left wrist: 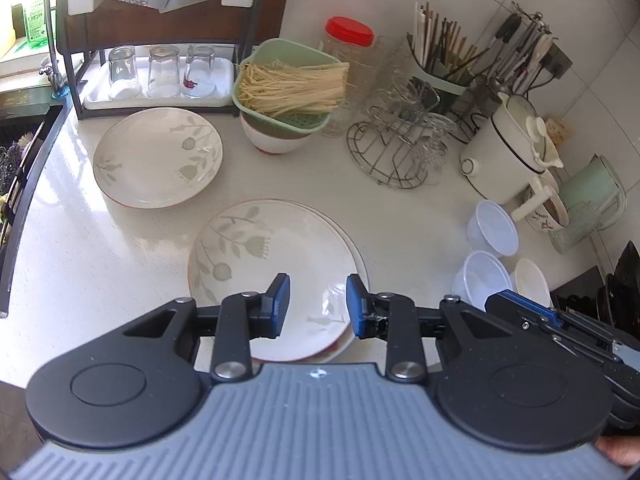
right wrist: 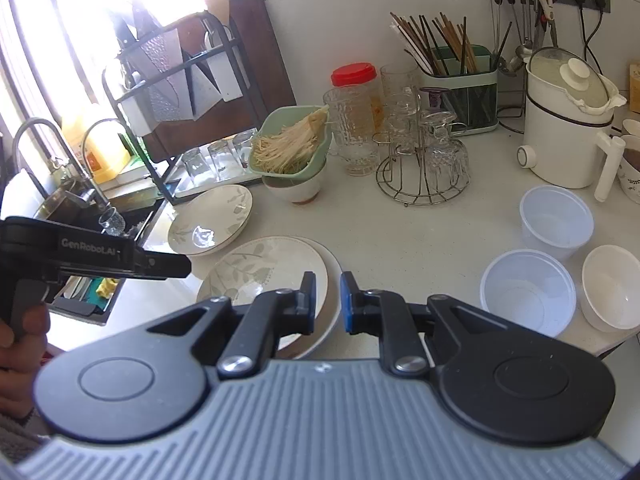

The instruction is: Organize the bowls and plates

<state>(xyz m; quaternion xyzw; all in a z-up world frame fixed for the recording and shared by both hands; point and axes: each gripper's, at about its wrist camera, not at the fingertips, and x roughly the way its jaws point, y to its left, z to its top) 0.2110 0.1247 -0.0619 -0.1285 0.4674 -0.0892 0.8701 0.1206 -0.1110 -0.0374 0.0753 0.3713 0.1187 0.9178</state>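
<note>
Stacked round white leaf-patterned ceramic plates point(left wrist: 276, 272) sit near the counter's front edge, consolidating space. My left gripper point(left wrist: 318, 305) hovers above them, jaws apart, empty; my right gripper point(right wrist: 328, 300), nearly closed, holds nothing.

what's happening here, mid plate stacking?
A person holds a gripper in each hand over a kitchen counter. Two patterned plates are already stacked near the counter edge; a third plate lies alone further back toward the sink. The left gripper hovers over the stack, jaws apart, holding nothing. The right gripper sits by the stack's rim, nearly shut and empty. Three white bowls stand loose on the right, unstacked.
</note>
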